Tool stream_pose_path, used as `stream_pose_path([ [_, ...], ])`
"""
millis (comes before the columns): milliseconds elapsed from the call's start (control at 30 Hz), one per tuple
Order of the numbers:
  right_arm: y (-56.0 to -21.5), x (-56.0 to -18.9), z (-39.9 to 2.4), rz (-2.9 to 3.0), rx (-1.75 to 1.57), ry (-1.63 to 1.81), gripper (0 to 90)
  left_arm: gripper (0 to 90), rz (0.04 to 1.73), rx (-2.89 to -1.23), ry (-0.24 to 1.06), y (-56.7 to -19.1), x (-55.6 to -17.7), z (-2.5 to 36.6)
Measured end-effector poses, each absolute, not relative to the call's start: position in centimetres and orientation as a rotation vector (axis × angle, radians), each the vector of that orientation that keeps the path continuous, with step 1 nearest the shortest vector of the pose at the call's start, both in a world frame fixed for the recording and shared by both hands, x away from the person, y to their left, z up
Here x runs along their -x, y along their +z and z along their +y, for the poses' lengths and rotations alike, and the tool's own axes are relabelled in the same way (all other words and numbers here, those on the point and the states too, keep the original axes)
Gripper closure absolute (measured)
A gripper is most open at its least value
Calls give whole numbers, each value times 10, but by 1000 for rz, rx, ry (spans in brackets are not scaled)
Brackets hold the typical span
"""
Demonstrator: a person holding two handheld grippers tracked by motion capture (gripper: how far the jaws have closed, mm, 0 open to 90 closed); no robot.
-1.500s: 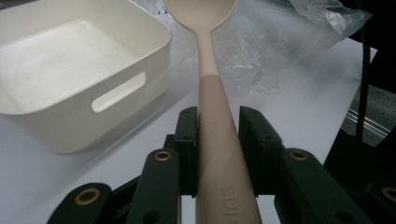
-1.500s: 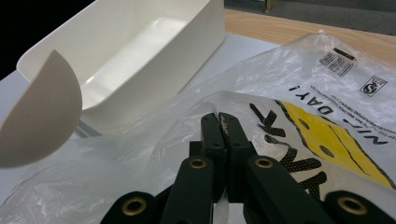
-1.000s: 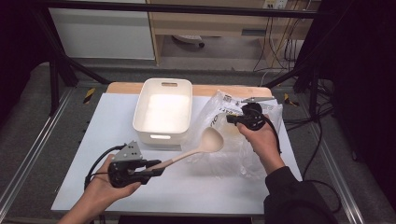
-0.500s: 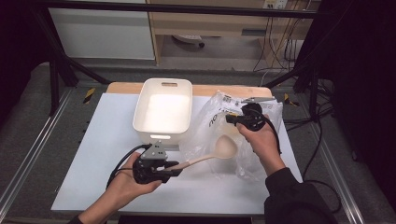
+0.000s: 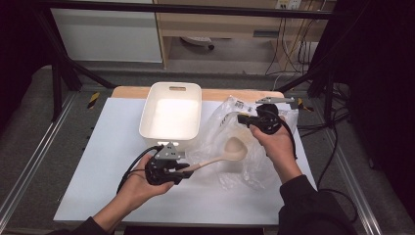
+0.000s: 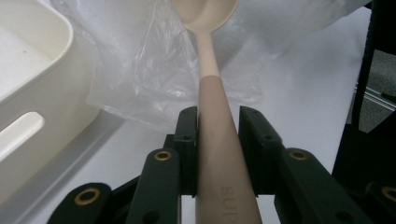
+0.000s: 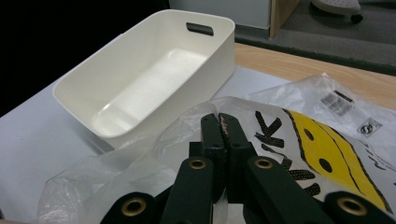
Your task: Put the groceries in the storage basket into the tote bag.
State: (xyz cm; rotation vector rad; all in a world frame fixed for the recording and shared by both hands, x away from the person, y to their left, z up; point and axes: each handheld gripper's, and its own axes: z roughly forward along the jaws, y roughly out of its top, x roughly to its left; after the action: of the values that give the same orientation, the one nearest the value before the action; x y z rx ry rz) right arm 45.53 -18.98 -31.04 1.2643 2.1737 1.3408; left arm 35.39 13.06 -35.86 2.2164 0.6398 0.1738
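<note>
- Landmark for everything here is the white bin (image 5: 171,116) in the middle of the bench (image 5: 93,161).
- Just in front of the bin's near right corner, the left gripper (image 5: 185,170) has its jaws pinching the fat end of the spoon (image 5: 222,154) handle. In the left gripper view the handle (image 6: 219,140) sits snug between the two pads, so the grip looks solid.
- Step in hand, as I read it: sliding the spoon into the plastic bag (image 5: 244,147) that lies right of the bin. Could also be coming out, honestly hard to call from a single moment.
- Tip: keep the handle level and push straight along its own line, so the bowl doesn't snag the film and bunch it up.
- Spoon itself is a pale beige, one piece, matte, with a rounded bowl (image 6: 205,11) and a handle that thickens toward the held end, with some raised lettering on it. The bowl end sits among the bag's folds, right of the bin's front edge.
- The bag is thin, clear and crinkly, with a yellow-and-black print (image 7: 322,154) and a barcode sticker.
- Further right of the bin, the right gripper (image 5: 241,119) has its jaws pressed together on the bag's edge, holding it up. I'd keep that mouth lifted and taut.
</note>
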Motion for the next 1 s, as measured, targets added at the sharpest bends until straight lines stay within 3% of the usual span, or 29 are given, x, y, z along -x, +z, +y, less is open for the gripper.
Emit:
stream_pose_path([
  [533,-289,-455,-186,2161,-1222,1379,900,690,679,-2208,176,-366,-366,132],
  [1000,-297,-456,-184,2189,-1227,1351,900,690,622,-2205,205,-347,-364,118],
])
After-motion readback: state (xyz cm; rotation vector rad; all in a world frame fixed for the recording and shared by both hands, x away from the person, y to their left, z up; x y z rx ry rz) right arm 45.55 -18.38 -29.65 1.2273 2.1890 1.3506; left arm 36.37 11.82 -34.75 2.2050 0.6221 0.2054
